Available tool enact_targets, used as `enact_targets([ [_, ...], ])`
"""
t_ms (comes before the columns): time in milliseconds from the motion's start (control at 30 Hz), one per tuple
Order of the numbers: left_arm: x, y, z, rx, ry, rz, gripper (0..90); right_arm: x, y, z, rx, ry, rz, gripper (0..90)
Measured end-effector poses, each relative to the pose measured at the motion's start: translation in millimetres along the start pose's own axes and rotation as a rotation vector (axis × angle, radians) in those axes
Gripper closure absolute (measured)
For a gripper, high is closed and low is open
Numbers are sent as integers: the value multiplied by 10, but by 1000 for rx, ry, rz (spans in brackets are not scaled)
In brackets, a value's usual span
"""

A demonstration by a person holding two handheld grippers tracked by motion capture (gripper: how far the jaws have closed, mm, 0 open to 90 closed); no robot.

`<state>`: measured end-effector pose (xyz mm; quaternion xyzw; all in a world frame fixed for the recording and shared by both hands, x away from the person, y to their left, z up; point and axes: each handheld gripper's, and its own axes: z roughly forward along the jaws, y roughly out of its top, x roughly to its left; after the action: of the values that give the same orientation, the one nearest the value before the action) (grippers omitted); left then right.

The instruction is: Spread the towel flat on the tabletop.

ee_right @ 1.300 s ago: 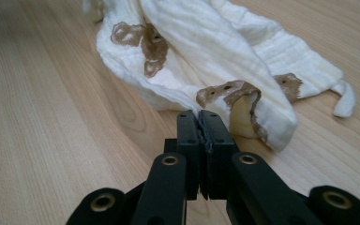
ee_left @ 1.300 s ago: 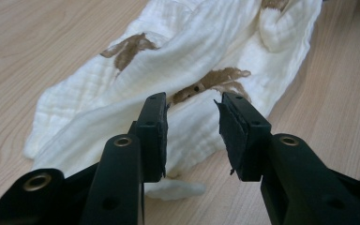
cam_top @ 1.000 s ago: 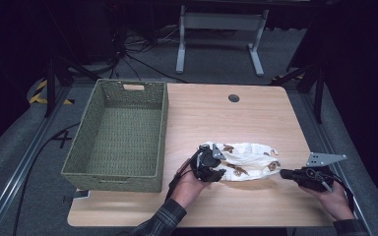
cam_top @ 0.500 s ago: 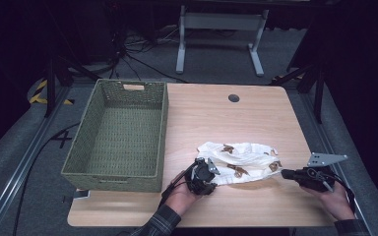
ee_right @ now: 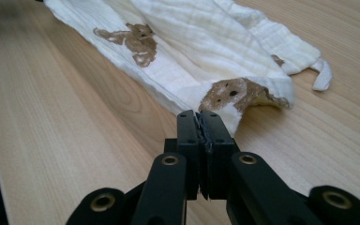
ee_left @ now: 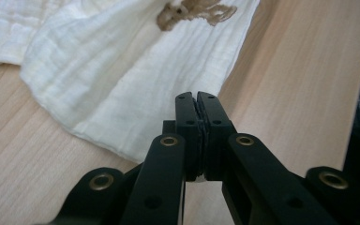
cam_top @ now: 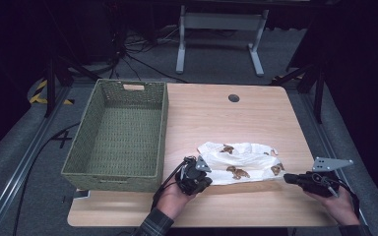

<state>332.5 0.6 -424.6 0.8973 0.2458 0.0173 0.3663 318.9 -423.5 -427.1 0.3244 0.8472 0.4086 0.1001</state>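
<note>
A cream muslin cloth (cam_top: pixel 241 160) with brown bear prints lies flat on the near right part of the wooden table (cam_top: pixel 216 113). My left gripper (cam_top: pixel 208 179) sits at its near left corner. Its jaws have just been closing and now stand shut (ee_left: pixel 197 96); the cloth's (ee_left: pixel 122 70) corner runs in under them, so they seem pinched on it. At the near right corner my right gripper (cam_top: pixel 285 178) is shut (ee_right: pixel 199 115) on the edge of the cloth (ee_right: pixel 206 37) beside a bear print. The near hem runs straight between both grippers.
A deep green woven basket (cam_top: pixel 113 172) stands along the table's left side, close to my left hand. A round cable hole (cam_top: pixel 234 98) sits near the far edge. Bare wood stretches behind the cloth and along the near edge.
My left gripper slid toward the near edge and a little left, and its jaws came together at the cloth's corner. The cloth's near hem straightened. The right gripper stayed put.
</note>
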Motion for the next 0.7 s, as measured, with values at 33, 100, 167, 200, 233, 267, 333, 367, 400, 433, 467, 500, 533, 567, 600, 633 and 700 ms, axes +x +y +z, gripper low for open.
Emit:
enact_targets([
  [33,-9,-14,-19,-6,-3,2,882,18,-14,-6,0,3,0,876],
  [100,-37,-61,-48,-10,-17,-8,883,57,-48,-13,3,14,0,876],
  [167,-63,-117,-50,-3,-26,-10,882,107,-88,-14,13,31,0,876],
  [200,-74,-144,-43,1,-39,-17,882,121,-101,-15,16,34,-5,876],
  [233,-92,-183,-38,6,-47,-17,882,145,-116,-17,21,41,-3,876],
  [267,-104,-207,-35,16,-58,-19,882,175,-140,-17,25,45,-8,876],
  [333,-117,-228,-30,24,-66,-18,882,196,-155,-21,30,54,-4,876],
  [367,-139,-257,-20,26,-72,-22,882,215,-171,-22,31,58,-6,876],
  [400,-150,-274,-19,35,-74,-18,881,238,-192,-24,38,64,-5,876],
  [433,-168,-297,-14,30,-85,-25,878,254,-210,-25,43,72,-7,875],
  [467,-168,-307,-14,28,-88,-19,872,271,-233,-27,51,78,-5,871],
  [500,-169,-317,-17,20,-75,-17,850,279,-246,-25,53,80,-4,859],
  [533,-168,-317,-24,22,-64,-28,789,288,-264,-32,54,88,-5,811],
  [567,-152,-314,-31,8,-54,-27,759,288,-270,-38,49,91,-9,789],
  [600,-130,-309,-37,-3,-49,-35,733,287,-272,-52,45,89,-6,759],
  [633,-104,-290,-53,-9,-34,-37,704,280,-268,-66,31,91,-3,742],
  [700,-82,-261,-63,-24,-20,-41,686,265,-242,-94,5,87,1,732],
])
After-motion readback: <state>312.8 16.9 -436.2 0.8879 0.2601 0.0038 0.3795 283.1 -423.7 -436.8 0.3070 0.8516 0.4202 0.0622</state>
